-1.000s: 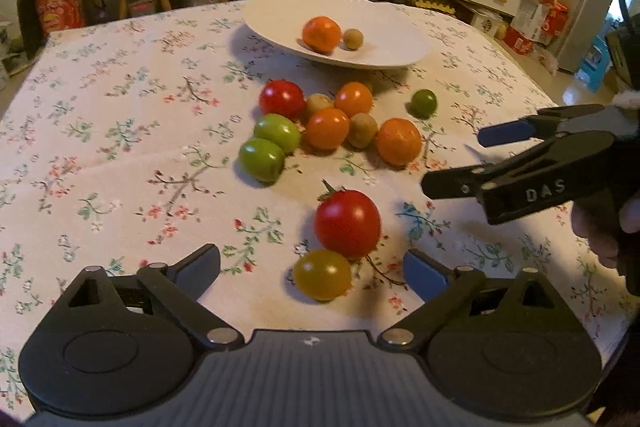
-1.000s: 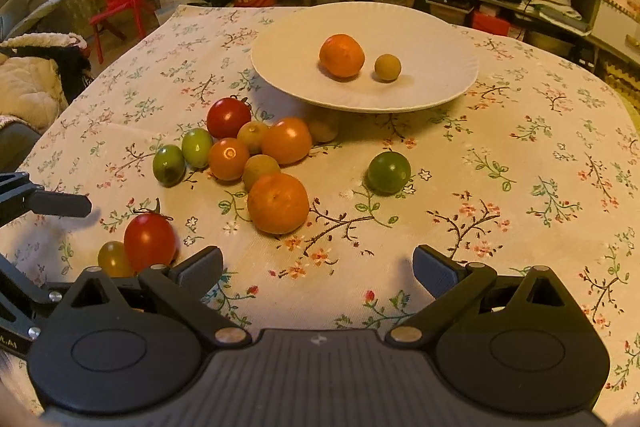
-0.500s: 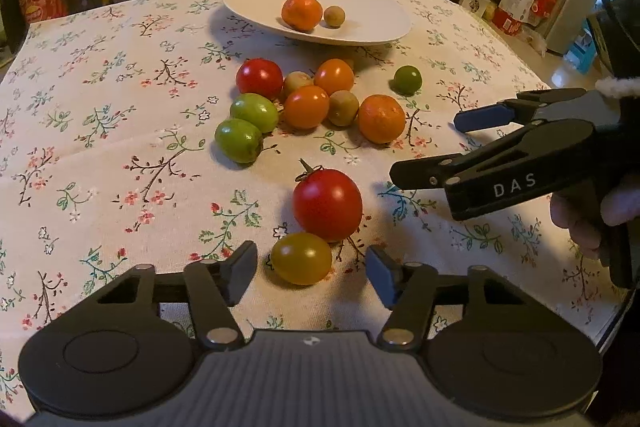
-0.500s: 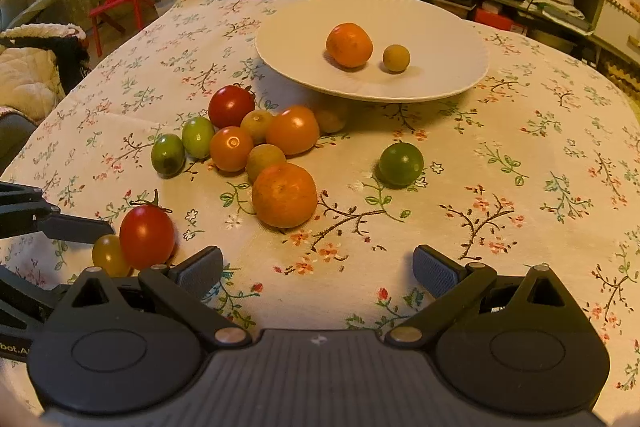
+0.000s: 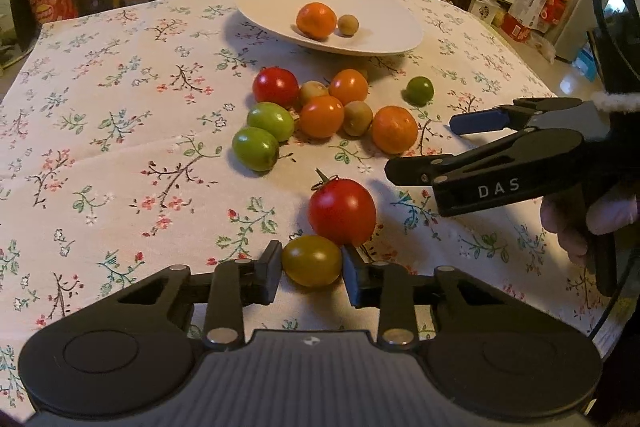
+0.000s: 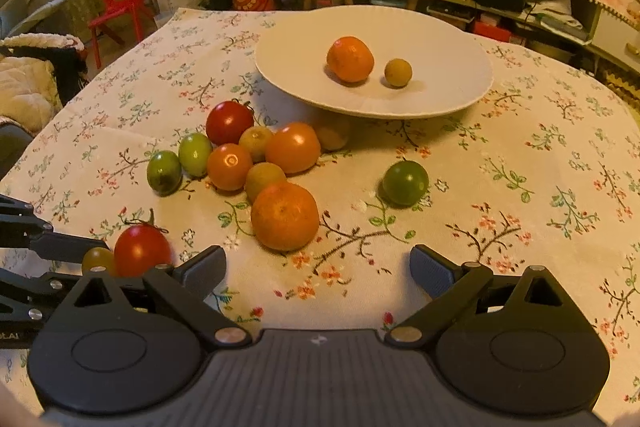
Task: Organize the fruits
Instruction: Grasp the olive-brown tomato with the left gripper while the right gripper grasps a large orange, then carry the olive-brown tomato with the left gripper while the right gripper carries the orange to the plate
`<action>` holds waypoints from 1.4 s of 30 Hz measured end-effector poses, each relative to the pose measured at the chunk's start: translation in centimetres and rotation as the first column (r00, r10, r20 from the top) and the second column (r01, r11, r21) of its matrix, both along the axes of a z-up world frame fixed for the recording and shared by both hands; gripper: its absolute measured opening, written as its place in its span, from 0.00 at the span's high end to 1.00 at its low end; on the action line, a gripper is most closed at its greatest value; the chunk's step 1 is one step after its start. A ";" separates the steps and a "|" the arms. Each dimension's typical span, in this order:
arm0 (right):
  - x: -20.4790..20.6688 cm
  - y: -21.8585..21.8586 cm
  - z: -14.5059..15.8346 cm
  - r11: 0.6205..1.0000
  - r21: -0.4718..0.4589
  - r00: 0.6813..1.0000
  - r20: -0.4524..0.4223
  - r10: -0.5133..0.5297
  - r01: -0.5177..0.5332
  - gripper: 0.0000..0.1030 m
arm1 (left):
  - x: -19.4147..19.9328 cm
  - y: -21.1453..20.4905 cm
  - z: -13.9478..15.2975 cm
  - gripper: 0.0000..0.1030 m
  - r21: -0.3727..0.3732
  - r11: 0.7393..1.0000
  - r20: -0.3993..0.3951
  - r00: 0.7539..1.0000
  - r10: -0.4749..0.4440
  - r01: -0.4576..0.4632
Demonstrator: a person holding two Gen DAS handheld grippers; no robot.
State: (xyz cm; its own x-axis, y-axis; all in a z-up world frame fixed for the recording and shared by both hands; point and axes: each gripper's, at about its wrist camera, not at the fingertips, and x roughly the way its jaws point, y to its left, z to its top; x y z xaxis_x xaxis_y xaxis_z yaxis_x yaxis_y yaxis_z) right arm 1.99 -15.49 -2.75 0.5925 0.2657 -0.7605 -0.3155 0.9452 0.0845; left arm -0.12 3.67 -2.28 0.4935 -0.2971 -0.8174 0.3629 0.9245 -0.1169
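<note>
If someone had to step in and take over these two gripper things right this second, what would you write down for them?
Left gripper: its jaws have just been closing and now clamp the small yellow-green tomato, which touches the red stemmed tomato beside it on the tablecloth.
Right gripper: open, holding nothing, just short of the nearest orange.
Done: the white plate holds one orange and one small tan fruit.
Left: the cluster of red, green, orange and tan fruits below the plate, the lone dark green tomato, plus the two by the left gripper.
</note>
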 end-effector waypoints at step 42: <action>0.0 0.5 3.3 0.998 0.027 0.993 0.105 0.052 -0.055 0.68 | 1.4 -1.0 3.4 0.73 -0.053 0.998 0.095 0.995 0.023 -0.018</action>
State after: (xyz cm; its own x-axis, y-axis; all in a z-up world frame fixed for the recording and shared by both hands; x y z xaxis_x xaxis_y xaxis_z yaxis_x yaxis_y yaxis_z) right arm 2.01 -14.98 0.57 0.6522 0.3206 -0.6869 -0.3737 0.9244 0.0765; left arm 1.32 2.71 1.13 0.5752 -0.3269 -0.7498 0.3560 0.9254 -0.1303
